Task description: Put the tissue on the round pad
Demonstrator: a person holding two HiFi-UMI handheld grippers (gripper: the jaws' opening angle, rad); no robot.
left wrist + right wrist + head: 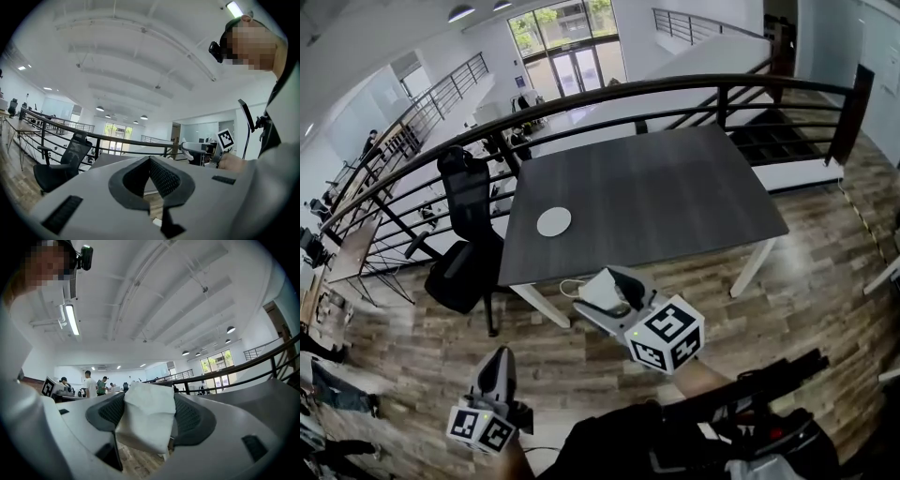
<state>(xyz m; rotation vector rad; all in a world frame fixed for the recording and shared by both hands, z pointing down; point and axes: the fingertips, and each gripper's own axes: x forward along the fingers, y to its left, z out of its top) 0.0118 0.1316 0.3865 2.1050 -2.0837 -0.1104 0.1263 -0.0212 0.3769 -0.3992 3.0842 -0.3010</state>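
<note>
Tissue (pixel 147 416), a folded white wad, sits clamped in the right gripper (pixel 602 292), over the wooden floor (pixel 412 347) just short of the table (pixel 675 197). The left gripper (pixel 499 361) has its jaws together, empty. Farther off, the white round pad (pixel 554 222) lies on the grey tabletop.

Place: open-plan office, upper gallery level | grey table (pixel 656 197) dead centre, black swivel chair (pixel 469 234) at its 9 o'clock | black railing (pixel 581 98) sweeping across 12 o'clock, glass entrance doors (pixel 577 66) beyond | wood-look floor (pixel 825 281) | people (pixel 89 383) standing among desks, strip lights overhead.
</note>
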